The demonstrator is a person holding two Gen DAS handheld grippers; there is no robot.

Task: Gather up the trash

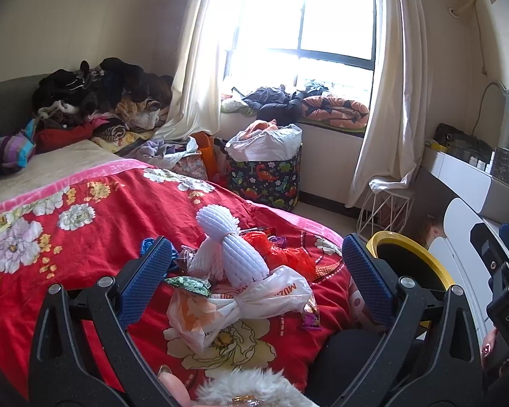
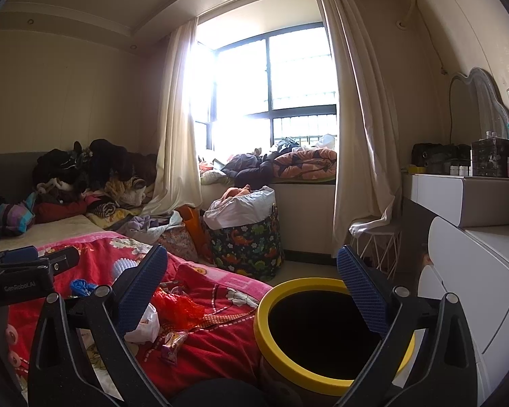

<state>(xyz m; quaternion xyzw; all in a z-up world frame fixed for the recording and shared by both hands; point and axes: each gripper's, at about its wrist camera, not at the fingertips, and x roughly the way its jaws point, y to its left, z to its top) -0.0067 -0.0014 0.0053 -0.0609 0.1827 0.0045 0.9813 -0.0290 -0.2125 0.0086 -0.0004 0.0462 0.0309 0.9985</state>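
Left hand-held gripper (image 1: 254,268) spread apart over the plastic bag (image 1: 241,302) on my bed (image 1: 85,237); right hand-held gripper (image 2: 252,285) spread apart above the bin (image 2: 322,383).

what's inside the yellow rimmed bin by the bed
Nothing shows inside the yellow-rimmed bin: its opening is solid black in the right wrist view. The interior is too dark to tell whether it is empty or already holds trash.
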